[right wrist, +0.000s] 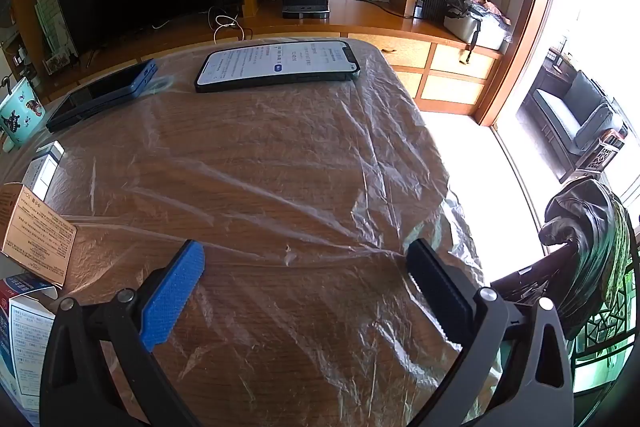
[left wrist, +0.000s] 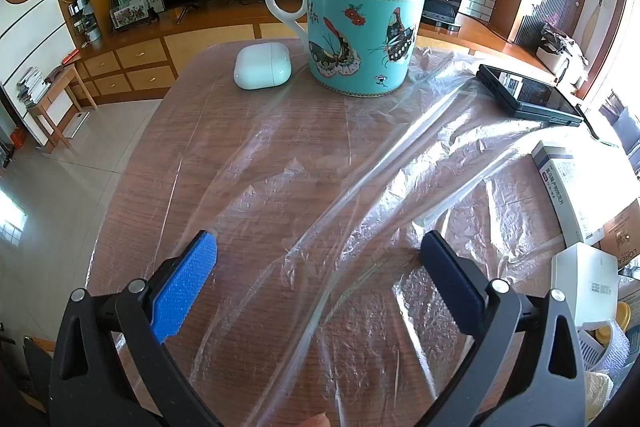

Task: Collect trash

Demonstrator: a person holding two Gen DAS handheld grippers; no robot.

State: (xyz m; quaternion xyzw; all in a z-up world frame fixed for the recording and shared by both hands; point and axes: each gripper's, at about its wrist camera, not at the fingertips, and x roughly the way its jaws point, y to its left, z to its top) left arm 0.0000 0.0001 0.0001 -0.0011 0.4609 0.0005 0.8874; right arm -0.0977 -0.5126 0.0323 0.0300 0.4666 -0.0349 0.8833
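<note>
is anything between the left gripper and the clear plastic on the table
Nothing visible does. The left gripper is open right above the clear plastic sheet, with bare sheet between its fingers. However, the mug, earbud case and dark phone appear to rest on the sheet's far side, which might hinder lifting it.

Both wrist views low over table, sharing dark phone

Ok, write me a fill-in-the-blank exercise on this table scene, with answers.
1. The turquoise butterfly mug has a ____ standing in it.
2. The white earbud case lies on the mug's ____ side.
3. The lit smartphone lies with its screen facing ____.
4. Both the left gripper and right gripper are ____.

Answers: spoon; handle; up; open
</note>
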